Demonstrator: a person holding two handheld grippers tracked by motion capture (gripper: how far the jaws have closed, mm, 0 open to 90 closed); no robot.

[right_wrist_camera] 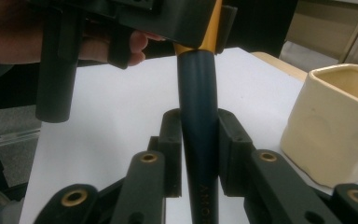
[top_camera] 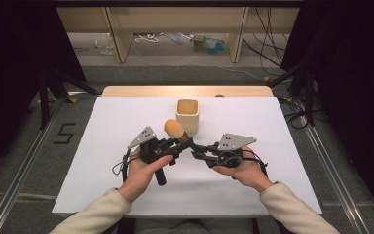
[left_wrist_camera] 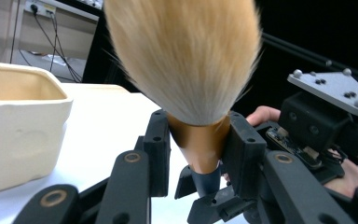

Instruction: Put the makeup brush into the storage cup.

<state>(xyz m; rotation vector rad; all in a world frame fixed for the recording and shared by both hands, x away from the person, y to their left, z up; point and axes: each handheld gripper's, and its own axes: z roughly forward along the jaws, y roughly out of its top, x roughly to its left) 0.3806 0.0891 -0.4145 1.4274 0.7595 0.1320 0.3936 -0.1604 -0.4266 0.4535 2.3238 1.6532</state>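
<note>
Above the middle of the white table (top_camera: 102, 161), seen from the high view, I hold a makeup brush (top_camera: 174, 128) in the air between both tools, nearer the table's front edge than its far one. My left gripper (top_camera: 187, 142) grips it just below the tuft and my right gripper (top_camera: 196, 152) meets it from the other side, so the brush is pinned at two points and cannot swing. A cream ceramic cup (top_camera: 187, 116) stands just behind, toward the far edge, probably where the brush belongs.

In the left gripper view, my left gripper (left_wrist_camera: 199, 140) is clamped on the gold ferrule of the makeup brush (left_wrist_camera: 186, 56), jaws pressed to either side, bristles fanning upward and untouched, which keeps them from being crushed. The cup (left_wrist_camera: 21, 126) sits at the left on the table.

In the right gripper view, my right gripper (right_wrist_camera: 199, 147) has its jaws closed against the dark blue handle (right_wrist_camera: 196, 112), lower down the shaft. I judge this a handover or a regrip. The cup (right_wrist_camera: 331, 135) stands at the right.
</note>
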